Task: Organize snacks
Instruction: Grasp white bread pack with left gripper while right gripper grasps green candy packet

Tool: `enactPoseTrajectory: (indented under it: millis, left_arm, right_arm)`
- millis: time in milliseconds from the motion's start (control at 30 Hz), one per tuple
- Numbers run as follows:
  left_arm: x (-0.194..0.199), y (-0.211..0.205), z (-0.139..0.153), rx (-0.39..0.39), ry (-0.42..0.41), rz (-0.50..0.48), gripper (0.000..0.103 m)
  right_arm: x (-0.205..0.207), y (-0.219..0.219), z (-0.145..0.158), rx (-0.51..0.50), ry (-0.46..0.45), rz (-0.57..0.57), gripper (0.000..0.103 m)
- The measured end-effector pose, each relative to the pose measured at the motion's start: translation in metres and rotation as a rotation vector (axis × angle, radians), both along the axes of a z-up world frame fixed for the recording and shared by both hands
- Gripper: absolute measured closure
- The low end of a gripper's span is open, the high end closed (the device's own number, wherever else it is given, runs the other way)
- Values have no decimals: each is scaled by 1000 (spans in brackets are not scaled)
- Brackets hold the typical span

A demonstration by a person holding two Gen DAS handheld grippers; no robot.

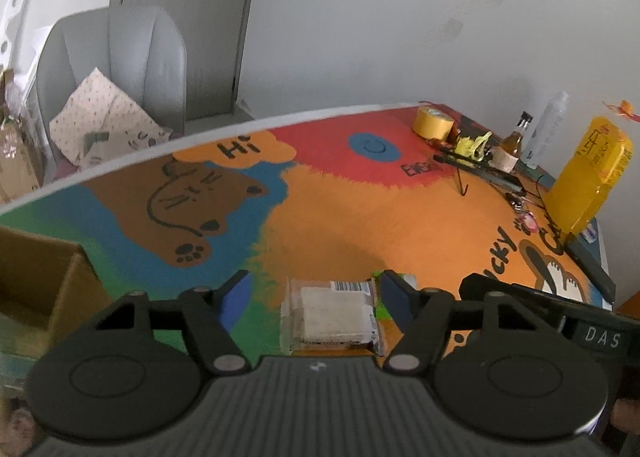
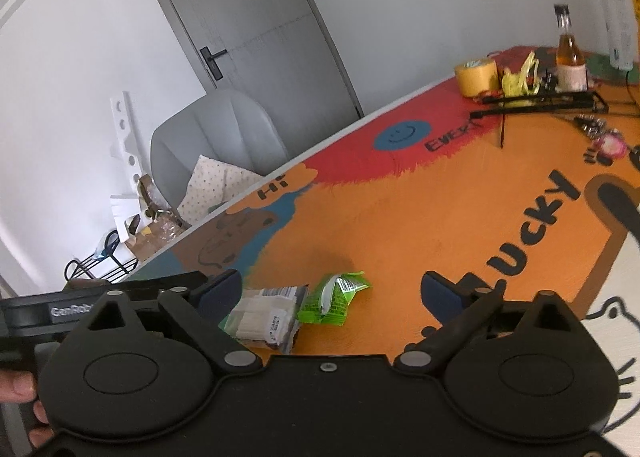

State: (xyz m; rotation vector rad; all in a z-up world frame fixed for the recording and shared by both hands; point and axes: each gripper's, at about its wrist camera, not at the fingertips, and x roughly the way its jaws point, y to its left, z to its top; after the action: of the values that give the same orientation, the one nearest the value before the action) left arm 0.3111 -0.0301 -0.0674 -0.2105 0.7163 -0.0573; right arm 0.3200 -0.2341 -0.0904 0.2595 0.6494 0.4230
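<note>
Grippers, left (image 1: 314,289) & right (image 2: 332,291), both gape; green packet (image 1: 380,311) mostly hidden behind clear wafer pack (image 1: 332,317).

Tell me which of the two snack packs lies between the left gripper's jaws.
The clear-wrapped pack with the pale square block lies between the open jaws of the left gripper. The green pack lies beside it, partly hidden behind one jaw.
</note>
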Motion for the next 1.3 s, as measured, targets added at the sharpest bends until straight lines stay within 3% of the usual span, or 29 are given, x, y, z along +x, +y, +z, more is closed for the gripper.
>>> enactPoseTrajectory:
  millis: [167, 400, 600, 833, 1133, 1300]
  left_arm:
    - [11, -5, -15, -17, 30, -3, 35]
    - [29, -19, -41, -8, 98, -21, 34]
    - [31, -22, -55, 1, 105, -9, 34]
    - [25, -18, -54, -9, 81, 5, 48]
    - [13, -2, -53, -31, 81, 40, 49]
    - [8, 2, -53, -48, 83, 43, 49]
  right_arm:
    - [8, -1, -13, 22, 35, -12, 21]
    - [14, -10, -26, 37, 65, -47, 24]
    - [19, -7, -30, 43, 80, -47, 26]
    - [27, 9, -35, 37, 90, -16, 28]
    - [37, 31, -40, 24, 111, 7, 31]
    - [40, 47, -43, -6, 119, 37, 41]
